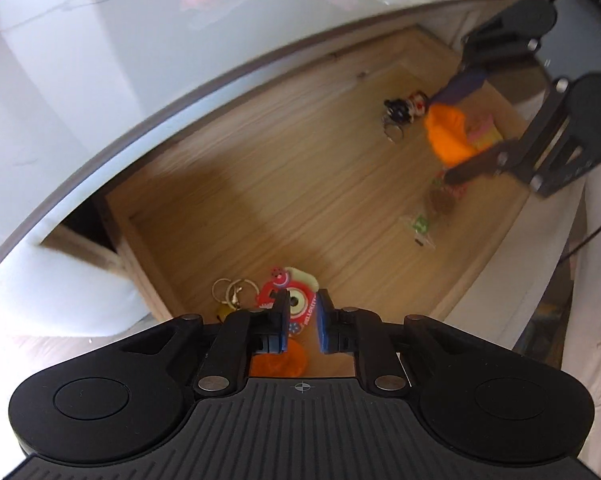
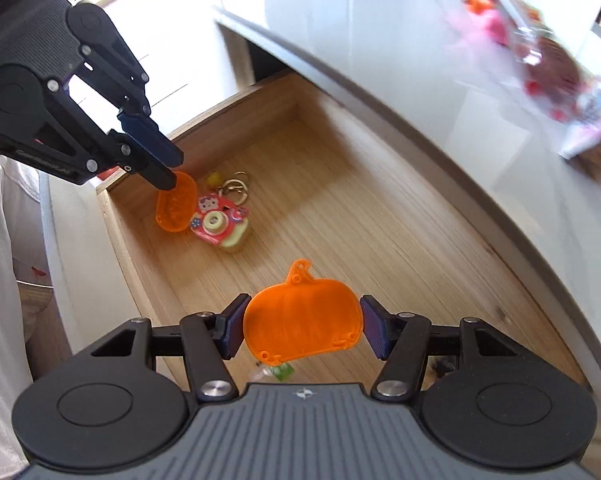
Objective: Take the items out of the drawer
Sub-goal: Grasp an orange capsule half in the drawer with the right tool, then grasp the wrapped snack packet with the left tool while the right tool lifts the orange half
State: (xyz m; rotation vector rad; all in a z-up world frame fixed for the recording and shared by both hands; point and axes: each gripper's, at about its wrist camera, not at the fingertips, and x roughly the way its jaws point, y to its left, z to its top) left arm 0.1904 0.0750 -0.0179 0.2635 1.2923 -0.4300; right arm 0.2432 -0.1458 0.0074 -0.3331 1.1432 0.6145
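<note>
Black hand-held gripper (image 1: 302, 322), ribbed grey housing, blue pads (image 2: 231, 330), silver screws, round black discs

The camera-shaped keychain (image 1: 296, 304) bears small lettering that seems to read "HELLO KITTY", too blurred for certainty.

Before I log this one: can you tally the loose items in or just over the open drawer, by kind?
Orange pumpkin shells: 2
Keychain charms: 2
Small clear packets: 2
Pink-and-yellow item, too blurred to name: 1
Total: 7
</note>
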